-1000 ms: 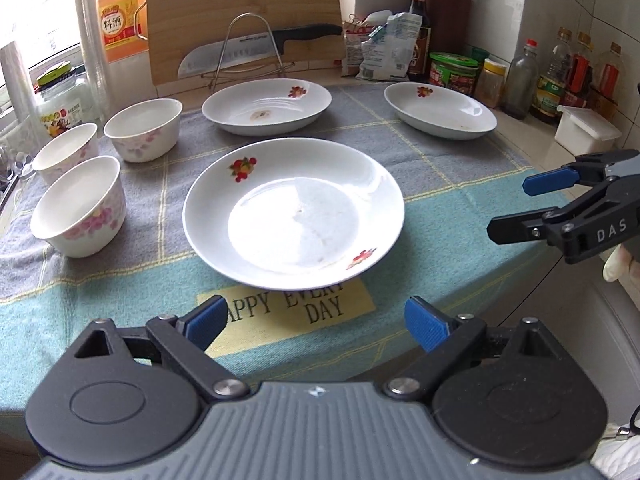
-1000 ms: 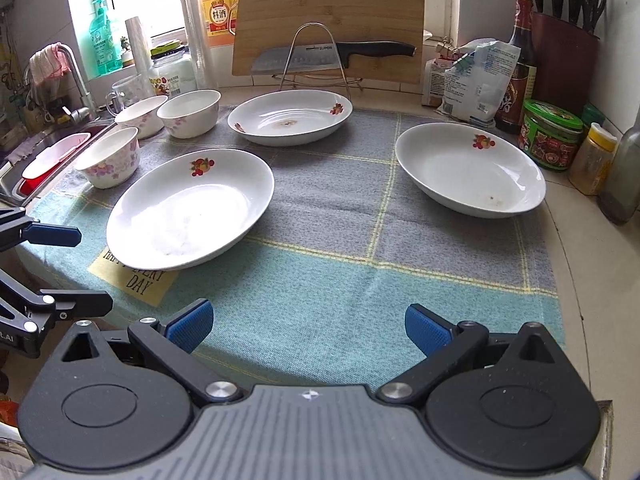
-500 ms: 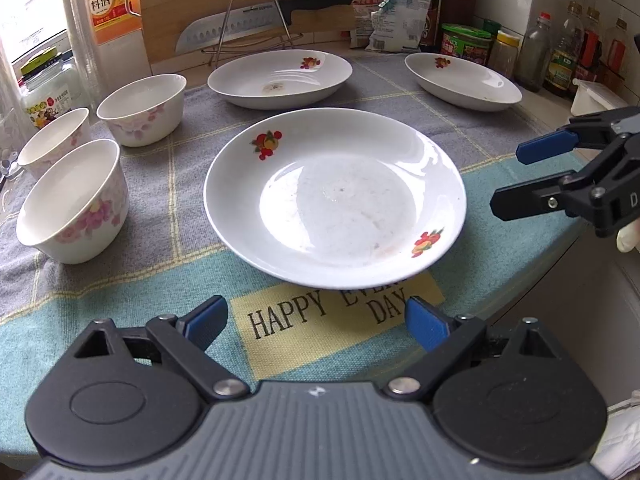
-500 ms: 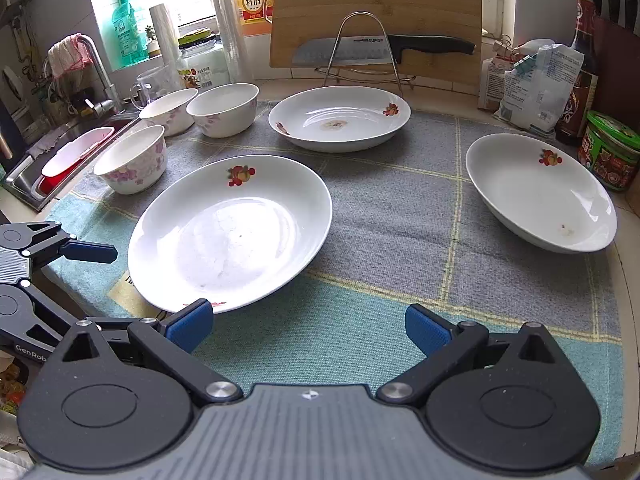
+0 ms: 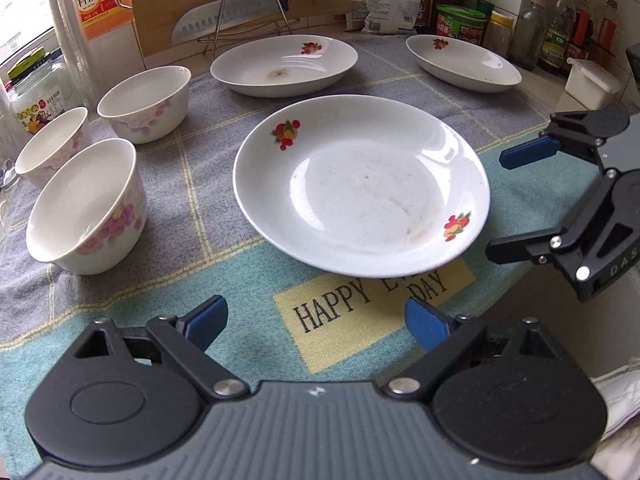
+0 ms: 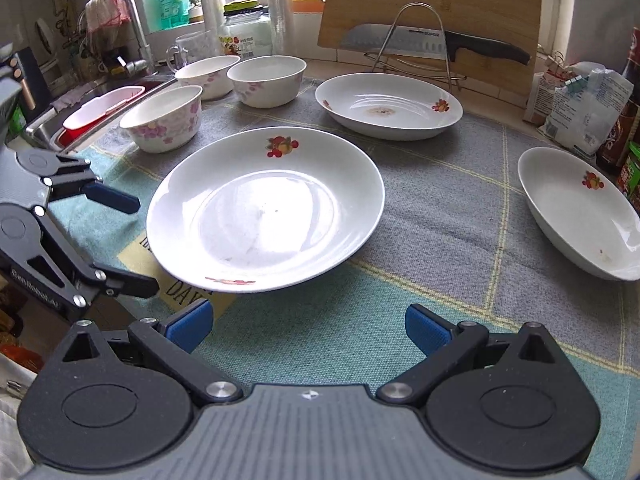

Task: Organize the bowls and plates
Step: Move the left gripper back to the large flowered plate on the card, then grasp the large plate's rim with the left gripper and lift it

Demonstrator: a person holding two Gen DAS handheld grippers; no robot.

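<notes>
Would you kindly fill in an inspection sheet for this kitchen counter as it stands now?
Surface: checked cloth with a "HAPPY DAY" patch covers the counter.
Job's things: near plate, two further plates, three flowered bowls, all apart, unstacked.
Clutter: knife on a wire rack, cutting board, bottles and jars at the back.
Grippers: left tongs and right tongs both open, empty, flanking the near plate.
Cables: nothing seen.
Surroundings: sink and tap beyond the bowls, window behind.
</notes>
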